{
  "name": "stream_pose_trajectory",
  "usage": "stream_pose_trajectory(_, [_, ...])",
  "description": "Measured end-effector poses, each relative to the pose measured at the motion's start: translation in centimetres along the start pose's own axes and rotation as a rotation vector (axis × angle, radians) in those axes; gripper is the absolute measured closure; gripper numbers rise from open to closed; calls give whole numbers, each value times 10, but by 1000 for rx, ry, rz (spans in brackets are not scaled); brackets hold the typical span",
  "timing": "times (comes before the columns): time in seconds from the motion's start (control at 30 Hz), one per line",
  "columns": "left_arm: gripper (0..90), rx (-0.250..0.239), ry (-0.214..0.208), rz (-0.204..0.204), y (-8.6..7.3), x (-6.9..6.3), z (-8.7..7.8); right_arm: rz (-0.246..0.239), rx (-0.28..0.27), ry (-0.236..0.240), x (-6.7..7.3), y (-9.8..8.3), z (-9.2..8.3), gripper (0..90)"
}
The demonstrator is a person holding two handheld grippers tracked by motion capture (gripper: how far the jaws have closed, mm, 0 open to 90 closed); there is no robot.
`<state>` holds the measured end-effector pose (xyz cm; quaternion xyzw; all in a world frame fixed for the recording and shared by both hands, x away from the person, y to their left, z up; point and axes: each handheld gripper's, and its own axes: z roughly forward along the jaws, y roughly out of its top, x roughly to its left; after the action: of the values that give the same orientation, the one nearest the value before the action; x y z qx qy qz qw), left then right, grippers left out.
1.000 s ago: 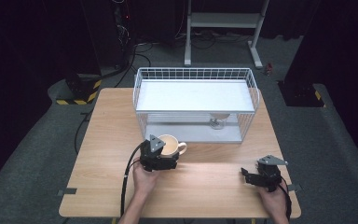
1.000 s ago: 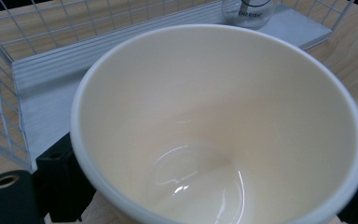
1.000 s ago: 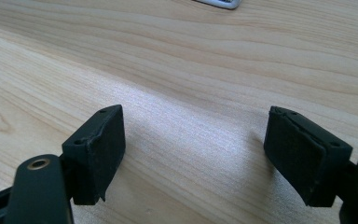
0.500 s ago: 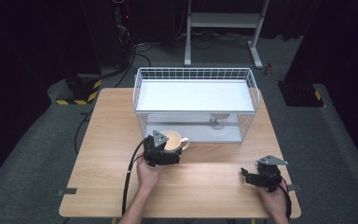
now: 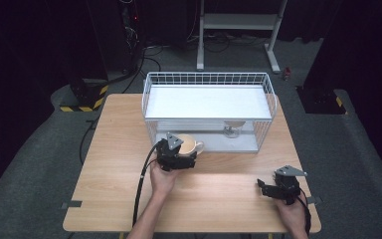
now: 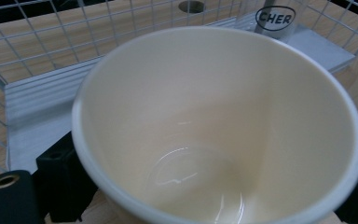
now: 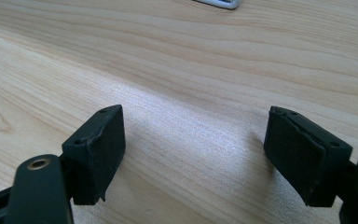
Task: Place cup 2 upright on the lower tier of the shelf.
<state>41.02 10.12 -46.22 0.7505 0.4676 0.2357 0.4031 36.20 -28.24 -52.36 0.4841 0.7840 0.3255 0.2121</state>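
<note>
A cream mug (image 5: 191, 145) hangs just in front of the white wire rack (image 5: 208, 78), at the open front of its lower shelf (image 5: 241, 144). My left gripper (image 5: 185, 151) is shut on the mug, with a black jaw on either side of it. In the left gripper view the mug's empty inside (image 6: 223, 121) faces the camera, and the fingers (image 6: 58, 179) press its wall. My right gripper (image 5: 262, 188) rests low over the wooden table (image 5: 119, 149) at the front right. It is open, and only bare wood lies between its pads (image 7: 98, 149).
A small cup (image 5: 233, 127) marked CHER (image 6: 275, 17) stands on the rack's lower shelf, right of the mug. The rack's flat top tray (image 5: 206, 102) spans the far half of the table. A black cable (image 5: 142, 189) trails from the left gripper to the front edge.
My left gripper has carried the mug away from the person and a little to the right, up to the rack's lower shelf. The right gripper has stayed put.
</note>
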Motion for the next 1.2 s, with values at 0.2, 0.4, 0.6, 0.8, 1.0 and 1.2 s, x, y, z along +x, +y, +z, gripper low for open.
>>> stream_pose_trajectory(0.2, [89,9,37,-10,5,1,11,1,0,0,0,0,0,208])
stream_pose_trajectory(0.4, [90,2,49,-16,9,1,23,3,2,0,0,0,0,208])
stream_pose_trajectory(0.6, [89,15,61,-28,7,4,32,3,2,0,0,0,0,208])
stream_pose_trajectory(0.8, [89,2,45,-38,6,6,39,3,2,0,0,0,0,208])
stream_pose_trajectory(1.0, [89,5,50,-9,8,5,43,1,1,-1,0,0,0,208])
stream_pose_trajectory(1.2, [89,-3,45,-17,6,5,46,3,2,-1,0,0,0,208])
